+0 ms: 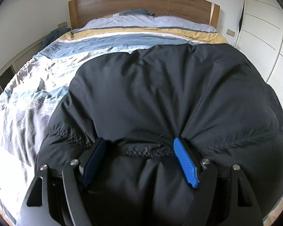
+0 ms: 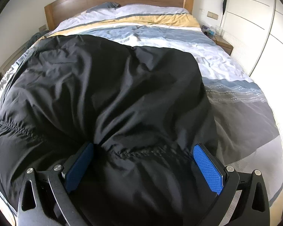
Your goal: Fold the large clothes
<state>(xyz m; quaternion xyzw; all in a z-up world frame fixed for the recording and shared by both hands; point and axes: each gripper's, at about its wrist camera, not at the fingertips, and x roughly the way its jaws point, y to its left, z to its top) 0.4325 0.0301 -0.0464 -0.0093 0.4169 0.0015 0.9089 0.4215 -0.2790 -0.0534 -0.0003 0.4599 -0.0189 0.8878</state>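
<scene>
Left wrist: striped bed [image 1: 37, 86], wooden headboard [image 1: 141, 5]; both hand-held grippers [image 1: 139, 146] [image 2: 144, 150] spread wide astride black jacket [image 1: 160, 94].

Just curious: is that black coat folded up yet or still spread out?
Still spread out: the coat lies wide across the bed, no neat fold showing.

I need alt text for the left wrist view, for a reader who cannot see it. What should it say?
The left gripper, jaws wide apart, straddles the puffy near edge of a black padded jacket spread on a bed. Under the jacket lies a striped duvet in white, blue, grey and yellow, and a wooden headboard stands behind.
</scene>
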